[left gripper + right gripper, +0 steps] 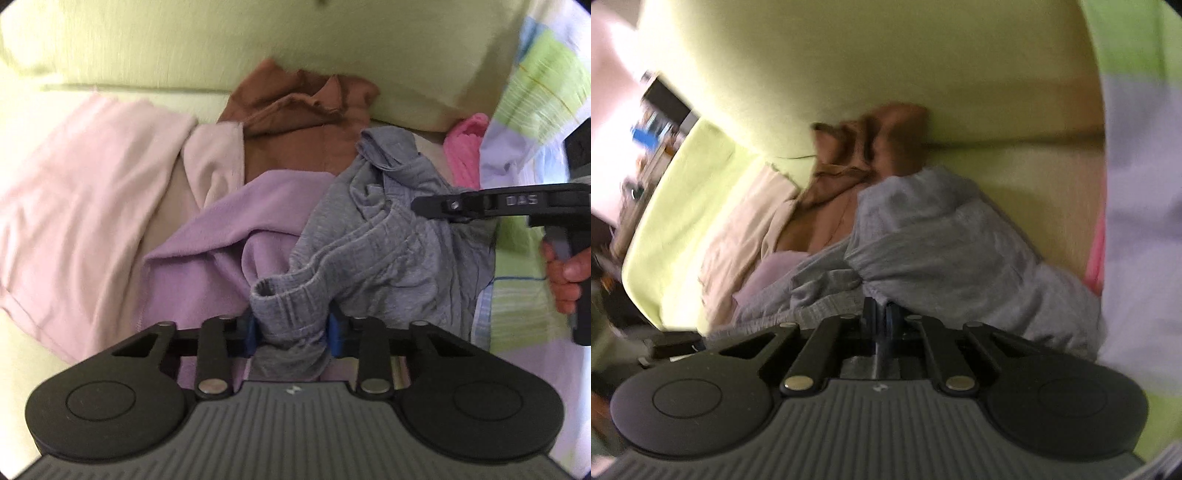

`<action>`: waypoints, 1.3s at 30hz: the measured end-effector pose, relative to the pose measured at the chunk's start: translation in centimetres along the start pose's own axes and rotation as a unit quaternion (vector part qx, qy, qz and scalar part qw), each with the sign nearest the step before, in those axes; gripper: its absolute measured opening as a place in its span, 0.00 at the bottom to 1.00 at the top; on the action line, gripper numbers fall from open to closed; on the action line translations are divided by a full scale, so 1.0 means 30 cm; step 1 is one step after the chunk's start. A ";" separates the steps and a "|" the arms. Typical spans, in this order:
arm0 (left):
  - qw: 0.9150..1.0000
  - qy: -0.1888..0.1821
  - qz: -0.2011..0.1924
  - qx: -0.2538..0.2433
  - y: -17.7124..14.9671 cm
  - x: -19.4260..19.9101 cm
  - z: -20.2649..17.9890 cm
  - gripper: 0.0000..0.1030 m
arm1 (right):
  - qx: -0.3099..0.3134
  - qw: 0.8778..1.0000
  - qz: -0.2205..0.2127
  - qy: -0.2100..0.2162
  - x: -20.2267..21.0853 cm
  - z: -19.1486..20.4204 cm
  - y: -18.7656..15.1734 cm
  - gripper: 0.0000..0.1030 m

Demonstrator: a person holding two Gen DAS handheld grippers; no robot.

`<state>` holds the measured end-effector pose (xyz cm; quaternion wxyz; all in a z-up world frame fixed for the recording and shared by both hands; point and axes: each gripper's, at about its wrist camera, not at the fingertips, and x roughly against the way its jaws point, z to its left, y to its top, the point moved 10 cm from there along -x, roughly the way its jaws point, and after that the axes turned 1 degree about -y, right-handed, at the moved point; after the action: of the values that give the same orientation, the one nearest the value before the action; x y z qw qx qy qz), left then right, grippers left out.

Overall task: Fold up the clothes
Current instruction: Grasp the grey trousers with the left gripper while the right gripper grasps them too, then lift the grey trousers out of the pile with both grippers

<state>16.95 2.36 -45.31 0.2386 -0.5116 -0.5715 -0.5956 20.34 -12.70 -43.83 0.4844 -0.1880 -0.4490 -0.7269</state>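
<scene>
The left tongs are clamped on the ribbed waistband of a crumpled grey knit garment, which lies on a pale yellow-green sofa at the centre of the left wrist view. At 3 o'clock the right tongs, gripped by a hand, are pressed together on the same garment's far edge. A lilac cloth lies at 9 o'clock of it, a brown garment at 12.

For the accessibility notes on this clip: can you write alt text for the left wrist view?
The left gripper pinches the bunched waistband of a grey garment between its blue-padded fingers. The right gripper, held in a hand, reaches in from the right edge onto the same garment. Lilac, pink and brown clothes lie behind on a pale green sofa.
</scene>
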 end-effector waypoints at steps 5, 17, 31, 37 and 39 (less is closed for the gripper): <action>0.999 0.029 -0.041 -0.006 0.031 0.099 -0.066 0.25 | 0.053 0.996 -0.071 -0.029 0.206 0.097 -0.023 0.04; 0.979 0.159 -0.111 -0.061 0.022 0.476 -0.390 0.27 | 0.054 0.973 -0.225 -0.024 0.825 0.238 -0.061 0.03; 0.964 0.211 -0.103 -0.124 -0.336 0.723 -0.850 0.05 | 0.111 0.973 -0.196 -0.051 1.447 0.214 -0.441 0.40; 0.933 0.199 -0.031 -0.298 -0.503 0.524 -0.838 0.15 | 0.168 0.979 -0.057 -0.101 1.300 0.053 -0.722 0.39; 0.919 0.186 -0.028 -0.347 -0.470 0.470 -0.824 0.15 | 0.149 0.984 -0.042 -0.092 1.245 0.037 -0.759 0.39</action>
<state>-8.75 -12.97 -34.66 0.1312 -0.4262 -0.2889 -0.8472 -16.92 -28.87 -27.52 0.4326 -0.1606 -0.6023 -0.6514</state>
